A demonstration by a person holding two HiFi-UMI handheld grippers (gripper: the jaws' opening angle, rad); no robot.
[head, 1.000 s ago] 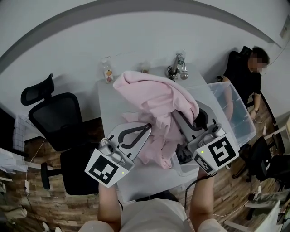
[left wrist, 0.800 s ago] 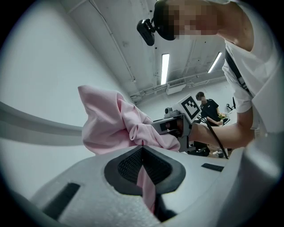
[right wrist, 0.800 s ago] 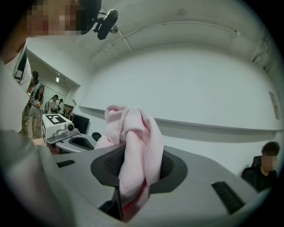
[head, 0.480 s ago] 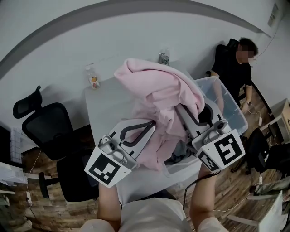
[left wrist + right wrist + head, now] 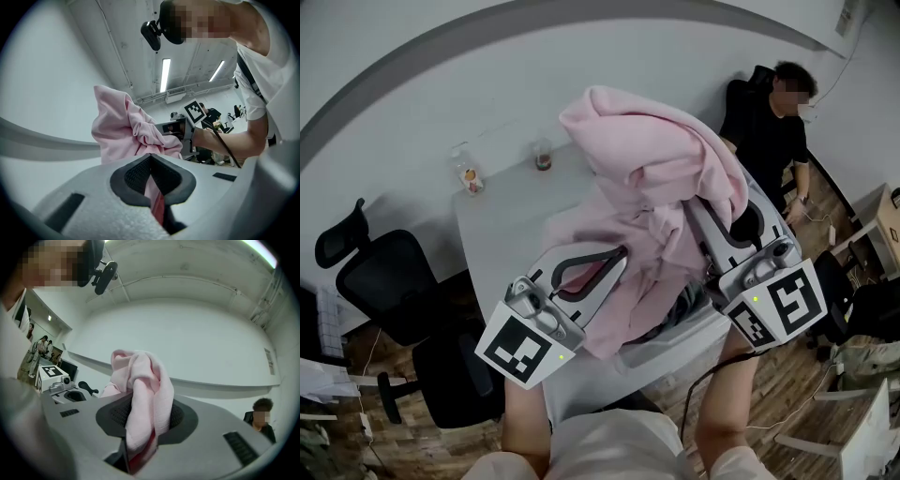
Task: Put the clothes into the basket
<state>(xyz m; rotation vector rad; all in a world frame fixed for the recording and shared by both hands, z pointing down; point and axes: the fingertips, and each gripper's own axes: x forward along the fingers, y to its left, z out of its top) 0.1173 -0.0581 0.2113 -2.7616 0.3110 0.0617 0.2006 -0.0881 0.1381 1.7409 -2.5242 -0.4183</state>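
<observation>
My left gripper (image 5: 614,259) has its jaws almost together, pinching a thin fold of the pink garment (image 5: 656,169). In the left gripper view, the left gripper (image 5: 152,190) shows only a narrow strip of cloth between the dark pads, and the rest of the pink garment (image 5: 123,125) bunches up beyond them. The garment hangs in the air between my two tools, above the white table (image 5: 502,220), and its lower folds droop toward the clear plastic basket (image 5: 686,330).

My right gripper (image 5: 722,220) is clamped on a thicker wad, with its jaws a little apart. In the right gripper view, the right gripper (image 5: 140,437) has the pink garment (image 5: 140,380) swelling up out of the pads and folding over them.

Much is covered. The cloth hides my right fingertips from above and nearly all of the basket. I can make out only a bit of pale wall and something dark inside. I cannot tell whether the lowest hem touches it. A small bottle (image 5: 469,175) and a cup (image 5: 543,156) stand at the table's far edge. A seated person (image 5: 769,122) is partly behind the garment at the right.
</observation>
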